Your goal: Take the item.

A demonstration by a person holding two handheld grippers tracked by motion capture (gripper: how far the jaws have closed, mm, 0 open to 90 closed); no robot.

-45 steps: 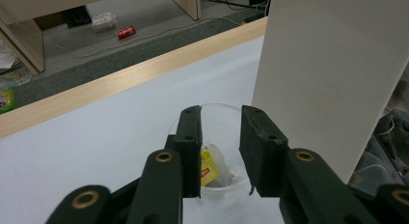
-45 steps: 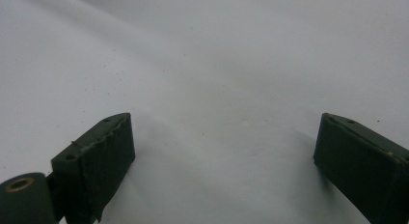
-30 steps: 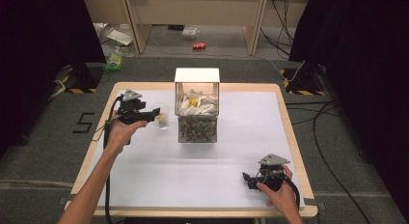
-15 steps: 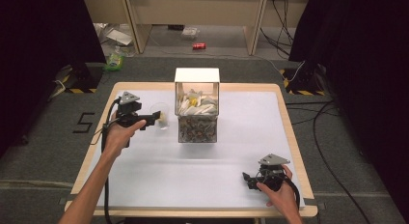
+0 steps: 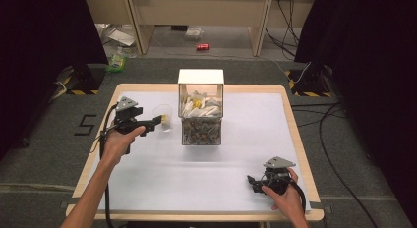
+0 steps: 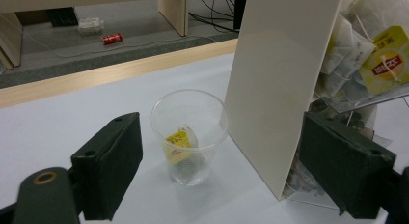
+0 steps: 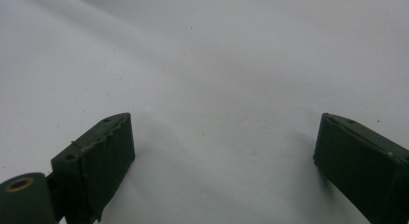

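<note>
Left gripper view: we are holding the left gripper (image 6: 219, 175) released, its jaws having just been opening, with the cup (image 6: 189, 135) and its tea bag (image 6: 179, 145) standing free between them, beside the box (image 6: 282, 84). Withdrawing sideways risks tipping the cup.

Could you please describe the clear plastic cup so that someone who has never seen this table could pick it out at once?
Start at the tall box of tea bags standing mid-table on the white table. Just to its left in the high view, ahead of the open left gripper, stands the clear plastic cup, upright. It is the one see-through cup there, with a yellow-tagged tea bag inside.
</note>
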